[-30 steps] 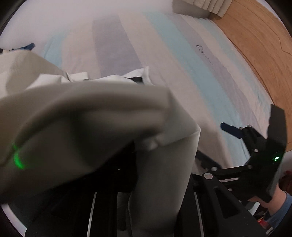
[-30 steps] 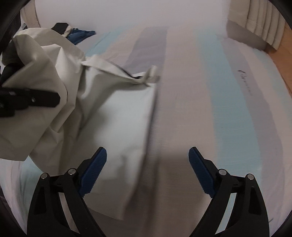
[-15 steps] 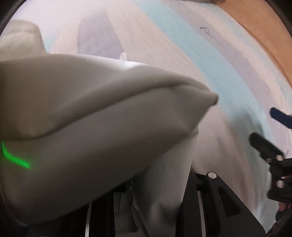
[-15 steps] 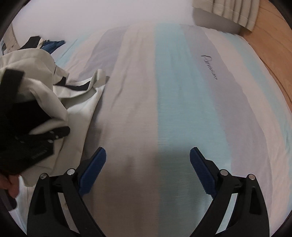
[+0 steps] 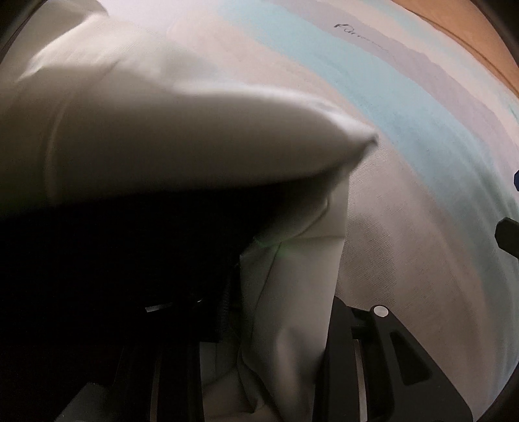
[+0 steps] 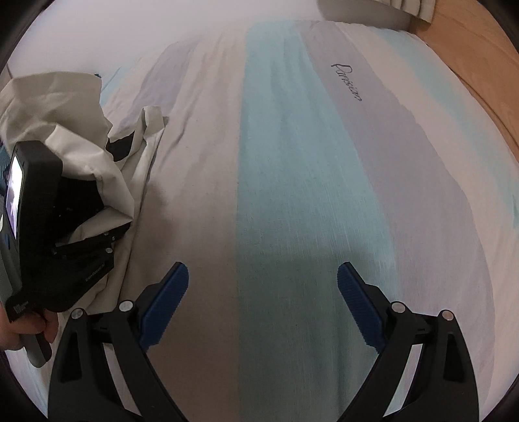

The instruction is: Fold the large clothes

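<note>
A large off-white garment point(image 5: 168, 123) fills the left wrist view, bunched and draped over my left gripper point(image 5: 285, 292), which is shut on a fold of it; the fingertips are hidden by cloth. In the right wrist view the garment point(image 6: 65, 130) lies crumpled at the left on the striped bed sheet point(image 6: 292, 162), with the left gripper point(image 6: 81, 240) clamped in it. My right gripper point(image 6: 262, 292) is open and empty, hovering over the bare sheet to the right of the garment.
The bed sheet has beige, light blue and grey stripes and a script logo point(image 6: 348, 81). A wooden floor point(image 6: 480, 65) runs along the bed's right side. A folded pale item point(image 6: 373, 9) lies at the far end.
The left gripper has carried the bunched garment further left and nearer its camera. The right gripper has swung right, away from the garment, over bare sheet, staying open.
</note>
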The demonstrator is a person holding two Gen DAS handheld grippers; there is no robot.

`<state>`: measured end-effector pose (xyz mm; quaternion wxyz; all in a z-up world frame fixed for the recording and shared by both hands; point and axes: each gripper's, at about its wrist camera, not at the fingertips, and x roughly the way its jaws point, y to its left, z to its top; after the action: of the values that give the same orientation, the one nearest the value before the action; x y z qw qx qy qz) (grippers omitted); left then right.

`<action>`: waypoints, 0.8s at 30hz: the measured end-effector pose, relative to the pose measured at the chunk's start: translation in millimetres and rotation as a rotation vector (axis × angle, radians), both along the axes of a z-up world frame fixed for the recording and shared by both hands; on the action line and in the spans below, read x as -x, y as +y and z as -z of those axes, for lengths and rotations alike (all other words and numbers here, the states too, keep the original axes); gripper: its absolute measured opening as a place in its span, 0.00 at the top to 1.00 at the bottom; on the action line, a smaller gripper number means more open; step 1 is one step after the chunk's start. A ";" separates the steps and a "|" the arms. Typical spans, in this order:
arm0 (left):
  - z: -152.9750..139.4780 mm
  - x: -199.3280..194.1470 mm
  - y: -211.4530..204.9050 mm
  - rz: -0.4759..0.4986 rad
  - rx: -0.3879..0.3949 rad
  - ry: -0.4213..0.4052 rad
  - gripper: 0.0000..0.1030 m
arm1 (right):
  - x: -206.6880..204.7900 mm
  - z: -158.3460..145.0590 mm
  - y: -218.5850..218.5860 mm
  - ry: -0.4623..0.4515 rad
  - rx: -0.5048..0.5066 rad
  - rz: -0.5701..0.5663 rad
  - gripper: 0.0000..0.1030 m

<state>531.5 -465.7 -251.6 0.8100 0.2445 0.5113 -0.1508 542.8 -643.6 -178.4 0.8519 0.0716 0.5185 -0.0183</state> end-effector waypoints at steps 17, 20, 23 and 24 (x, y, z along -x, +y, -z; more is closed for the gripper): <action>-98.7 55.0 29.1 0.053 0.179 -0.034 0.30 | 12.0 -39.4 -11.5 -0.045 0.006 0.038 0.13; -128.7 64.6 50.8 0.037 0.219 -0.052 0.18 | 13.3 -45.4 -5.9 -0.043 0.008 0.026 0.13; -154.9 52.2 77.4 0.015 0.247 -0.066 0.12 | 13.1 -54.0 7.9 -0.050 -0.001 -0.010 0.13; -158.2 54.2 85.5 0.007 0.249 -0.071 0.12 | 11.7 -59.1 14.3 -0.055 -0.007 -0.024 0.13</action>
<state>477.3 -380.3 -93.4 0.8510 0.1490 0.4589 -0.2074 531.1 -629.2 -119.3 0.8657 0.0686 0.4958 -0.0043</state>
